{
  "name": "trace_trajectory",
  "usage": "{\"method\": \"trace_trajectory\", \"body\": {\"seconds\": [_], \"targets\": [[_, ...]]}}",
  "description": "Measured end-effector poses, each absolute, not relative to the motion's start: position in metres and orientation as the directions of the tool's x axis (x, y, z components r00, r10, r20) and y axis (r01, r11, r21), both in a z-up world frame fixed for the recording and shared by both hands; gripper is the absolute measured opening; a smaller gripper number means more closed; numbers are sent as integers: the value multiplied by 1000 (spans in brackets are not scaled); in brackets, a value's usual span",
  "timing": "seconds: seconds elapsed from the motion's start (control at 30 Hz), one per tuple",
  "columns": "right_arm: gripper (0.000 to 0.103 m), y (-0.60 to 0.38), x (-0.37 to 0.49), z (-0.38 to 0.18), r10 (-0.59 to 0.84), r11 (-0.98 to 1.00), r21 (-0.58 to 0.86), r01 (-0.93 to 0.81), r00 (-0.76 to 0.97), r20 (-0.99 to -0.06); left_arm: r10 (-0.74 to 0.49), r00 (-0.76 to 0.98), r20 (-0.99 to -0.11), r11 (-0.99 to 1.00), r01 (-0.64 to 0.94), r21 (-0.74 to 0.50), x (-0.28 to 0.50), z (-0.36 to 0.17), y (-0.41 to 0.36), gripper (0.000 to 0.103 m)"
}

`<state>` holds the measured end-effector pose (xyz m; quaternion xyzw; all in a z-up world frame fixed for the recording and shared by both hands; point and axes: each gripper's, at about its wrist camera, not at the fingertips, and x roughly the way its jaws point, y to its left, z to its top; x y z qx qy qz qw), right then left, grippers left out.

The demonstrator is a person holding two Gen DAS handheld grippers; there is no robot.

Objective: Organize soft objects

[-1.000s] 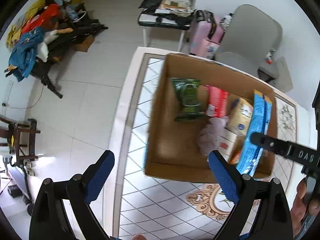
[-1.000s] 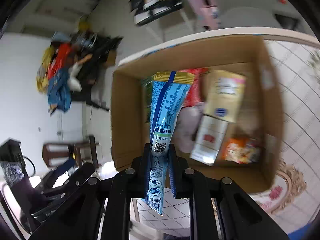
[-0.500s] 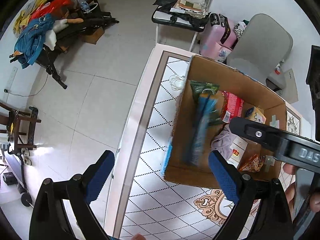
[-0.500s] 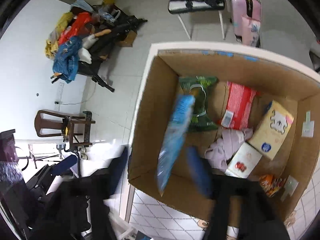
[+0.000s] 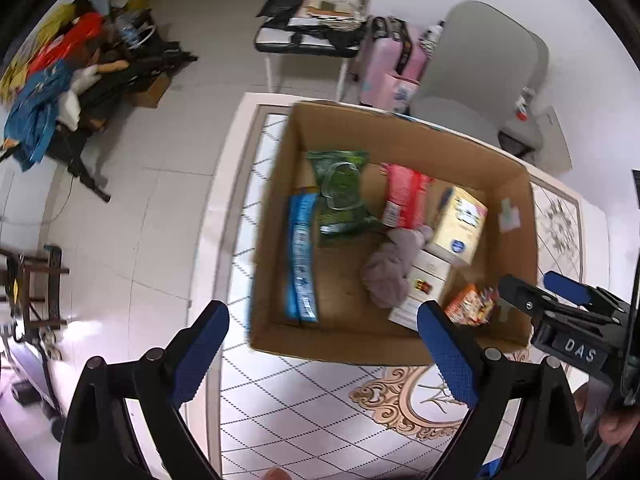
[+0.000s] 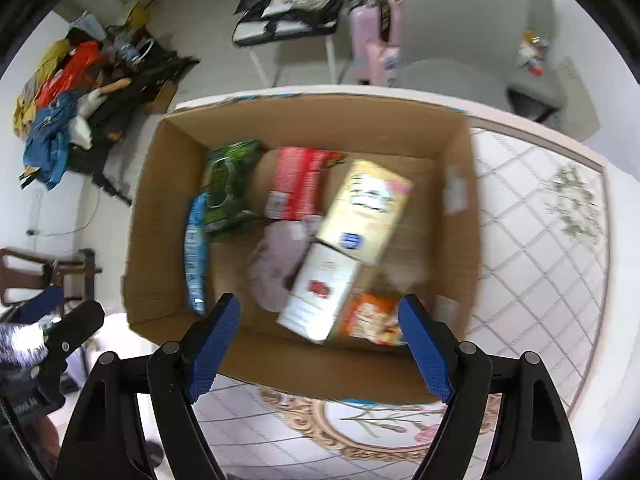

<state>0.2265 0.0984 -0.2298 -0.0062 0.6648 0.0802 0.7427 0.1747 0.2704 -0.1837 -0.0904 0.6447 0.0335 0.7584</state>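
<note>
An open cardboard box (image 5: 404,136) (image 6: 312,120) stands on the patterned table. In it lie a blue packet (image 5: 300,256) (image 6: 195,256) along the left wall, a green packet (image 5: 340,192) (image 6: 228,184), a red packet (image 5: 404,196) (image 6: 296,188), a cream carton (image 5: 460,224) (image 6: 366,212), a white carton (image 6: 320,292), a greyish-pink cloth (image 5: 390,268) (image 6: 272,268) and an orange packet (image 5: 468,306) (image 6: 372,316). My left gripper (image 5: 322,356) is open and empty, in front of the box. My right gripper (image 6: 320,348) is open and empty, above the box's near wall.
The table (image 5: 304,408) has a white edge at the left with tiled floor beyond. A pile of clothes (image 5: 48,92), a white chair with items (image 5: 312,28), a pink suitcase (image 5: 388,68) and a grey chair (image 5: 488,76) stand beyond the table.
My right gripper let go of the blue packet; it dropped into the box and lies along the left wall. The right gripper's jaws opened. The left gripper stayed open.
</note>
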Motion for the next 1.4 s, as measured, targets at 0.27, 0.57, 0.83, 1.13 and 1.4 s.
{"method": "trace_trajectory", "body": {"seconds": [0.27, 0.57, 0.83, 1.13, 1.4], "targets": [[98, 56, 187, -199, 19, 999, 8, -49, 228, -974, 5, 217, -976, 997, -73, -11, 169, -172, 228, 96], [99, 37, 158, -173, 25, 1000, 21, -19, 251, -968, -18, 273, -962, 993, -105, -49, 150, -148, 223, 102], [99, 26, 114, -95, 83, 997, 76, -33, 344, -935, -15, 367, -930, 993, -100, -55, 108, -75, 212, 102], [99, 25, 62, -14, 59, 997, 34, -64, 451, -891, 15, 435, -900, 993, -110, -36, 57, -12, 205, 102], [99, 20, 27, 30, 77, 996, 45, -77, 485, -871, 19, 461, -887, 992, -116, -39, 31, 18, 199, 102]]}}
